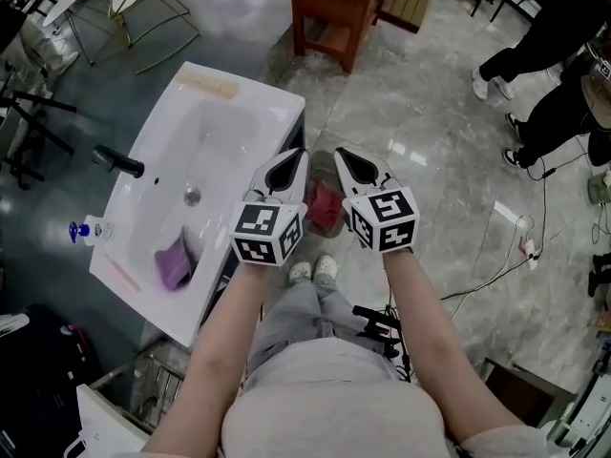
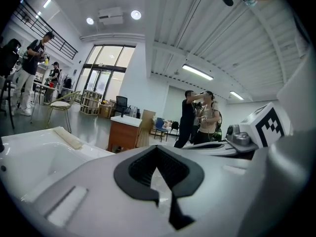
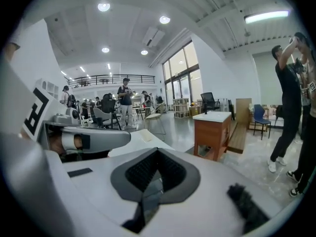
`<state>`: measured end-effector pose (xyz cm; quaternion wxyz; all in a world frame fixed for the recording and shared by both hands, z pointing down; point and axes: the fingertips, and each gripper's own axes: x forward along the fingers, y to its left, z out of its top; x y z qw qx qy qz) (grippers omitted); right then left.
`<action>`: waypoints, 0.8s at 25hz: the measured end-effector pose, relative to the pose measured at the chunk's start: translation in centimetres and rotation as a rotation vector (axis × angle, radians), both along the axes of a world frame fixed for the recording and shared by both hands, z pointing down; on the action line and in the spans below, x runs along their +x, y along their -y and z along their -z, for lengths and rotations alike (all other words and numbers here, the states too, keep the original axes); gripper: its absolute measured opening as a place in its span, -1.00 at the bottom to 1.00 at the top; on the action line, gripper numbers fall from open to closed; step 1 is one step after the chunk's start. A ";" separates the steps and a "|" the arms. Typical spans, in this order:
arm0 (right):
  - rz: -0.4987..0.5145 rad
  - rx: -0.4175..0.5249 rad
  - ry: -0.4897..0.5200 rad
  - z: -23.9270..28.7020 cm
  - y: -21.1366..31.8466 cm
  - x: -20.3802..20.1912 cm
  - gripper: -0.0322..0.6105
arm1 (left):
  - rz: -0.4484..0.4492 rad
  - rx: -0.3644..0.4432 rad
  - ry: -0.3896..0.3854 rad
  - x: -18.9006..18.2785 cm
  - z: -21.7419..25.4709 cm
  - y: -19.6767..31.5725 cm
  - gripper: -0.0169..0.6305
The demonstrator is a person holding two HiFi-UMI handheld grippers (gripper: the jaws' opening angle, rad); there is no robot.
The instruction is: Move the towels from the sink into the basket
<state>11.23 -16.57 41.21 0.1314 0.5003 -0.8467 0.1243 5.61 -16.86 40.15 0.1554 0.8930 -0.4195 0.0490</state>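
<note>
Left gripper (image 1: 294,160) and right gripper (image 1: 347,161), jaws together and empty, parked side by side above red towel (image 1: 325,206), likely between picks. Purple towel (image 1: 175,263) lies in sink (image 1: 229,113).

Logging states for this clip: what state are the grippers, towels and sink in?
left gripper: shut, empty.
right gripper: shut, empty.
purple towel: crumpled, in the sink.
red towel: crumpled, outside the sink, beneath the grippers.
sink: holds only the purple towel.

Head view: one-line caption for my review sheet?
Left gripper and right gripper shut and empty by the white sink, a purple towel lying in its basin.
</note>
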 end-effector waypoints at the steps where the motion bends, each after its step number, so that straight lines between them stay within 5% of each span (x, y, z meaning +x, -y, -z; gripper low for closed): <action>1: 0.007 0.008 0.001 0.4 0.0 -0.3 -0.85 | 0.006 0.005 -0.003 -0.3 0.4 0.0 -0.93; 20: 0.112 0.154 0.035 8.1 0.4 -6.4 -0.85 | 0.130 0.172 0.018 -6.3 8.2 0.3 -0.93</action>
